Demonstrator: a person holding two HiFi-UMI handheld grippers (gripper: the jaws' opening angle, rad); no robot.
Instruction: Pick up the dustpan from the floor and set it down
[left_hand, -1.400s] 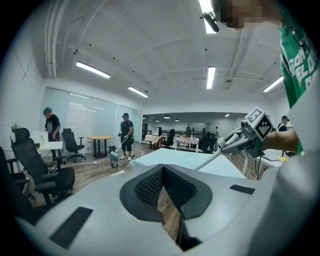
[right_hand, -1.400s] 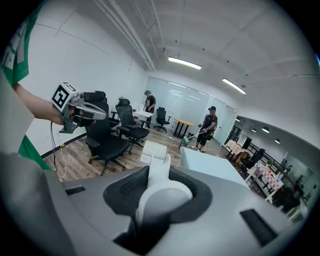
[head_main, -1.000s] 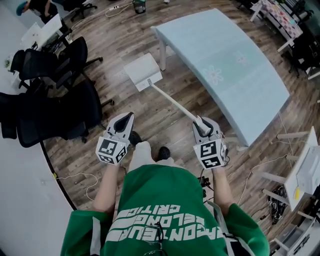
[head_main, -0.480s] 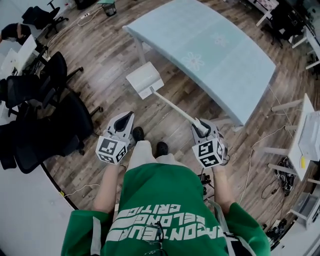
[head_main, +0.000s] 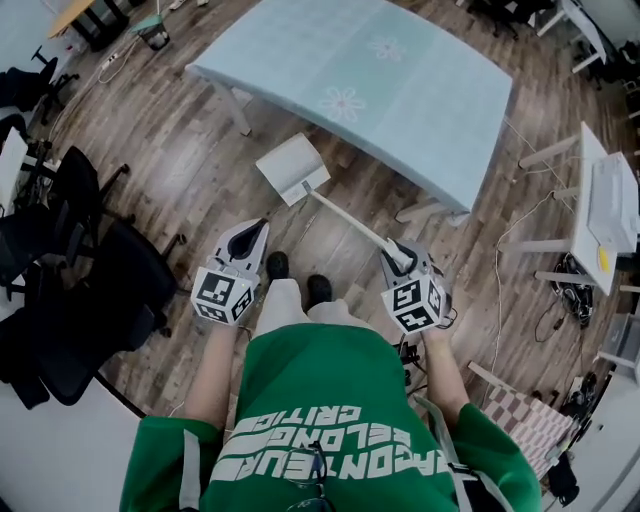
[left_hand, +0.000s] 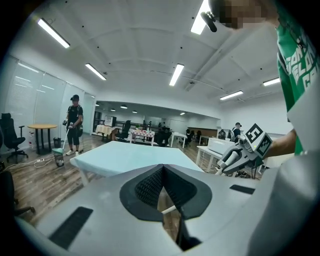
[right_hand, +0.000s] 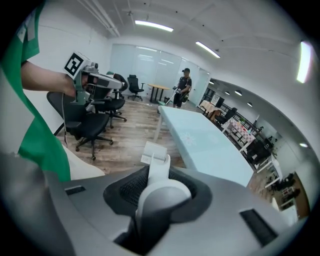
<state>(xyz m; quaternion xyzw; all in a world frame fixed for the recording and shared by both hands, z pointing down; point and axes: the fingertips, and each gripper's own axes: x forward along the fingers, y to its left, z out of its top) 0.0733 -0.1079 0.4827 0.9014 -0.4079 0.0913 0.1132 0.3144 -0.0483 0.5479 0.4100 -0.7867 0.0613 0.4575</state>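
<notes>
A white dustpan (head_main: 292, 168) on a long white handle (head_main: 350, 220) slants from my right gripper (head_main: 402, 258) down toward the wooden floor beside the table leg. That gripper is shut on the handle's top end. In the right gripper view the handle (right_hand: 159, 172) runs out between the pads to the pan (right_hand: 154, 152). I cannot tell whether the pan touches the floor. My left gripper (head_main: 255, 232) is held level in front of my body, shut and empty, its pads meeting at the tip (left_hand: 161, 170).
A pale blue table (head_main: 400, 90) stands just beyond the pan. Black office chairs (head_main: 110, 270) crowd the left side. A white desk (head_main: 600, 210) and cables are at the right. Another person (left_hand: 74, 125) with a broom stands far off.
The whole view has swung round: the table slid from the right toward the middle and the chairs lower left. The dustpan stays in the right gripper, and both grippers keep their grip state.
</notes>
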